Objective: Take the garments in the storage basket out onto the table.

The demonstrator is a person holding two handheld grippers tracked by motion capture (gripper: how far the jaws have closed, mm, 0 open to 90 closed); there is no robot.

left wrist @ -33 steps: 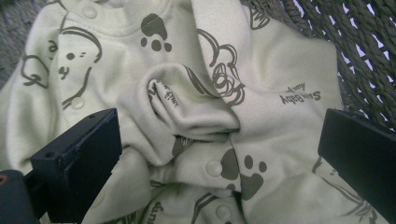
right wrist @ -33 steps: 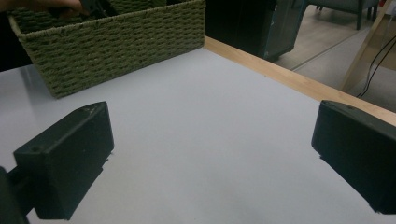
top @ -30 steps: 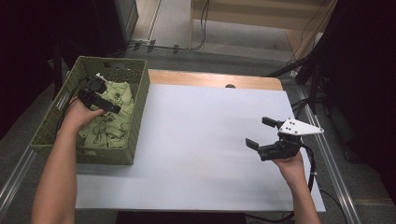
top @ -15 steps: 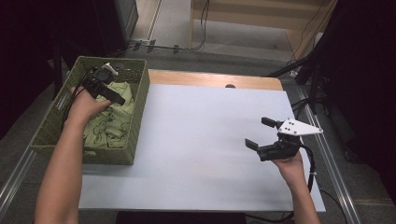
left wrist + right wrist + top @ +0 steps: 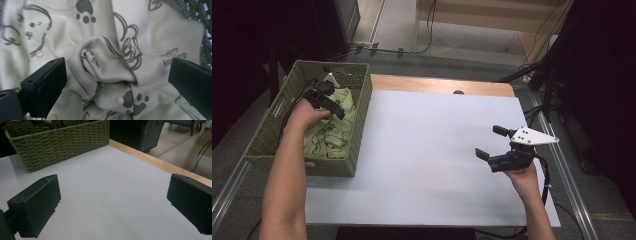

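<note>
Seen from the high view, a rectangular olive-green woven basket (image 5: 360, 107) stood at the left edge of the white-topped worktop (image 5: 427, 150), which had a wooden strip along its far side. Inside the basket lay a crumpled pale-green cotton garment (image 5: 331, 134) printed with dark paw marks and line drawings. The left claw (image 5: 328, 102), held in the person's left hand (image 5: 304, 114), was lowered into the basket directly above the garment.

In the left gripper view, the left claw (image 5: 117, 82) stood with its two black jaws wide apart, one on either side of a raised fold of the garment (image 5: 105, 57); neither jaw pressed the cloth. A small pale snap button (image 5: 119, 100) showed on the fabric below the fold, and the basket's weave (image 5: 200, 15) appeared at the upper right corner.

The right claw (image 5: 491, 145), held in the person's right hand (image 5: 524, 175), hovered over the bare right part of the worktop, well apart from the basket, with a white three-cornered plate (image 5: 532, 136) on top. In the right gripper view, the right claw (image 5: 113, 202) was likewise spread wide and held nothing; the basket's side wall (image 5: 62, 142) lay beyond it across the worktop (image 5: 112, 182).
</note>
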